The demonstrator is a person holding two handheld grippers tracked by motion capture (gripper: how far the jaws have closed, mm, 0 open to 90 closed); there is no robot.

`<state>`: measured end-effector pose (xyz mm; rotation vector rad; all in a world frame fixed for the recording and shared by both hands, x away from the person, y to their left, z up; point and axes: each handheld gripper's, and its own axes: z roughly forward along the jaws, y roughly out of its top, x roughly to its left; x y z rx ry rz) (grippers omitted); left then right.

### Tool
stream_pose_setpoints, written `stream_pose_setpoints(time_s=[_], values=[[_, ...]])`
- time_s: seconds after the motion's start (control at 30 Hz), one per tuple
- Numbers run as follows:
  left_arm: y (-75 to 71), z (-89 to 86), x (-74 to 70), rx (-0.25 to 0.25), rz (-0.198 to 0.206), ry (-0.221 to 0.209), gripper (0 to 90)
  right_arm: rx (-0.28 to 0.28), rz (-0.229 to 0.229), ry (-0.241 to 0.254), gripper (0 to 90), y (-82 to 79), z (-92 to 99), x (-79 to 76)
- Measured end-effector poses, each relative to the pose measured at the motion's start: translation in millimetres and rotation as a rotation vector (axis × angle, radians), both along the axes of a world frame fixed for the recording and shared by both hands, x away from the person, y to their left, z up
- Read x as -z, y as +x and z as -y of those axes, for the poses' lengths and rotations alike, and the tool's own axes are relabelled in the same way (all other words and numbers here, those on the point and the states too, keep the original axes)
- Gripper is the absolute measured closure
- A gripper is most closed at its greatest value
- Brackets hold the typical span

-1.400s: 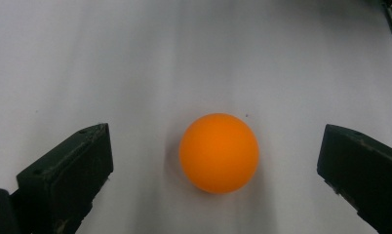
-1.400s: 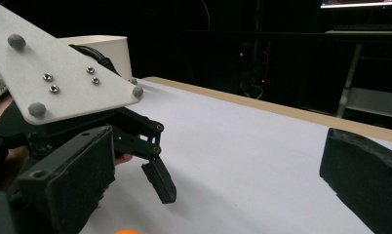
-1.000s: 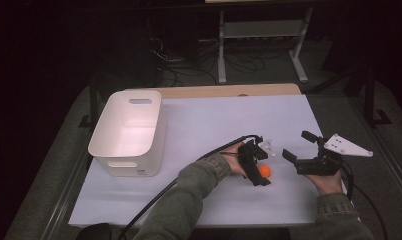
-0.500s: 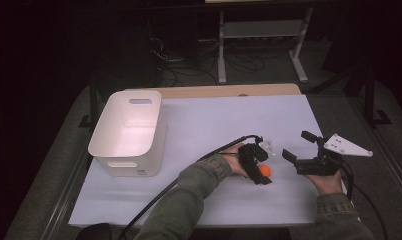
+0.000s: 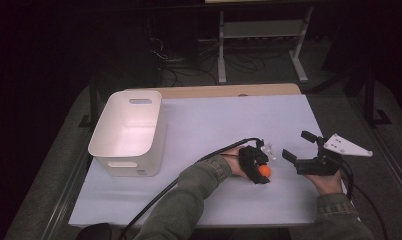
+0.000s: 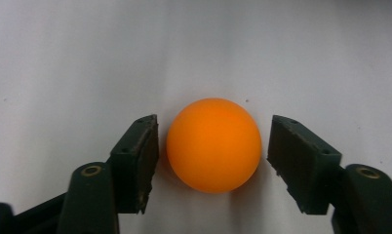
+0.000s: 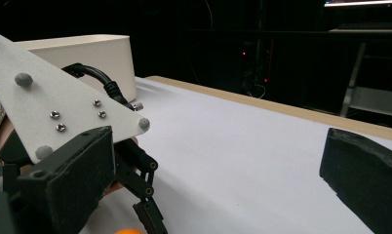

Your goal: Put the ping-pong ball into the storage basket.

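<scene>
Dark room all around, w/ a metal rack and loose cables at 12 o'clock behind the tabletop, which is covered w/ a white sheet. On it, at about 9 o'clock, stands a white bin, nothing inside as far as I see.

At approx. 5 o'clock of the sheet the left gripper points down over an orange ball. Its jaws have just been closing, and the ball sits between them on the sheet. In the left gripper view one pad is nearly touching the ball, the other stands a little off, so no real grip yet; I count it as open around the ball.

The right gripper waits at 4 o'clock, jaws wide apart, holding nothing, near the left one but not touching.

Risk, in my opinion: the ball is round and light, and the near pad will meet it first. It can push the ball sideways or squeeze it out forward, and then it rolls free. The sheet is flat w/o any border, so a rolling ball may go to the front edge at 6 o'clock, which is near.

Room for moving: the way from ball to bin, direction 9–10 o'clock, is free of things. The bin's wall must be passed from above.
</scene>
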<state>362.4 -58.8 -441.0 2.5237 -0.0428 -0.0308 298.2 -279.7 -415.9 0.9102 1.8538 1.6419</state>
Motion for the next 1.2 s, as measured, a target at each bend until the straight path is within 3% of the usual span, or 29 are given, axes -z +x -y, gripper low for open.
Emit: stream_pose_setpoints(time_s=[0.3,0.77,1.2], values=[[-0.3,-0.1,-1.1,-0.009,0.0,-0.013,49.4,0.0,0.002,-0.005,0.0,-0.1,-0.9,-0.2],[-0.1,-4.6,-10.1,-0.012,0.027,-0.022,49.9,0.001,-0.003,-0.004,0.0,0.0,-0.7,0.2],[-3.9,-15.9,-32.1,-0.022,0.057,-0.036,50.0,-0.008,-0.004,-0.008,0.0,-0.4,-3.5,0.2]])
